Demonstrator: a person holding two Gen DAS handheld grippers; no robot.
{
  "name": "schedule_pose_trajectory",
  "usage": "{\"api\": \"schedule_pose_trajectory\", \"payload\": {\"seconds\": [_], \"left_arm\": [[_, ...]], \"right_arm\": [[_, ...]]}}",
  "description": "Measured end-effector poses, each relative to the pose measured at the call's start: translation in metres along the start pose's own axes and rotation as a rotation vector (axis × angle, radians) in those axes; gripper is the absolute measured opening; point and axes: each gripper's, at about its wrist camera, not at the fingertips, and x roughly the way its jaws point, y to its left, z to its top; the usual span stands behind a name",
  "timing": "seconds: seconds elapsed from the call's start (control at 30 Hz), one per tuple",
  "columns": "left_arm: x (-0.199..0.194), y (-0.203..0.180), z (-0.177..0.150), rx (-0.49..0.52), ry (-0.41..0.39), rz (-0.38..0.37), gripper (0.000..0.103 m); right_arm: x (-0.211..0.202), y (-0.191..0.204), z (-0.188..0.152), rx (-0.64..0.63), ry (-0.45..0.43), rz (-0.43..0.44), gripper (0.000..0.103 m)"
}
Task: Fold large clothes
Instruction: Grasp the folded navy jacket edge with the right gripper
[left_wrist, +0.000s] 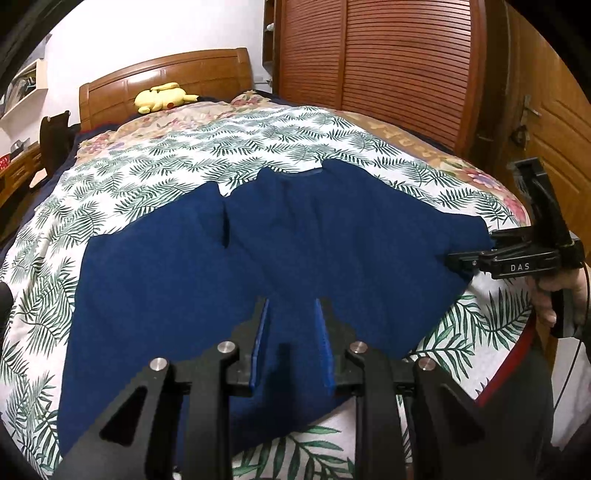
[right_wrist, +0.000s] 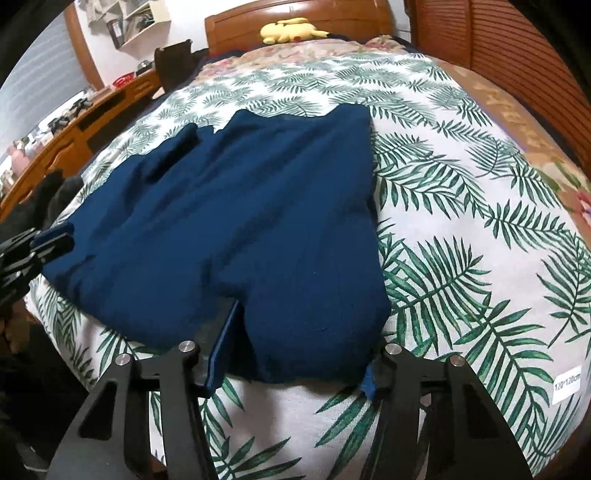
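Observation:
A large navy blue garment (left_wrist: 236, 273) lies spread flat on the leaf-print bed cover (left_wrist: 155, 155), collar end far from me. My left gripper (left_wrist: 291, 314) hovers over the garment's near edge with its jaws open and nothing between them. My right gripper (left_wrist: 458, 260) shows at the garment's right edge. In the right wrist view the garment (right_wrist: 240, 221) lies ahead and its near hem drapes over the open right gripper (right_wrist: 295, 321); the blue left finger (right_wrist: 223, 354) shows, the right finger is mostly hidden under cloth. The left gripper (right_wrist: 51, 238) is at the garment's left edge.
A yellow plush toy (left_wrist: 162, 96) lies by the wooden headboard (left_wrist: 166, 74). A slatted wooden wardrobe (left_wrist: 388, 62) stands to the right of the bed. A wooden desk (right_wrist: 74, 122) with small items runs along the left. A white size label (right_wrist: 567, 384) is on the cover.

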Motion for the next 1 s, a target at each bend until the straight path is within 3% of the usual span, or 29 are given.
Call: {"api": "schedule_pose_trajectory", "payload": {"seconds": [0.73,0.8,0.87,1.0], "left_arm": [[-0.02,0.02,-0.004,-0.035,-0.029,0.007,0.023],[-0.023,0.022,-0.005,-0.038,-0.034,0.01,0.023],[-0.027,0.025,-0.005,-0.043,-0.04,0.012,0.023],[-0.035,0.03,-0.007,-0.05,-0.058,0.022,0.023]], "right_arm": [[0.002,0.002,0.004,0.001,0.027,-0.016,0.053],[0.001,0.004,0.005,-0.009,0.024,-0.013,0.048],[-0.003,0.007,0.007,-0.022,0.009,-0.017,0.035],[-0.017,0.021,0.018,-0.061,-0.043,-0.036,0.03]]}}
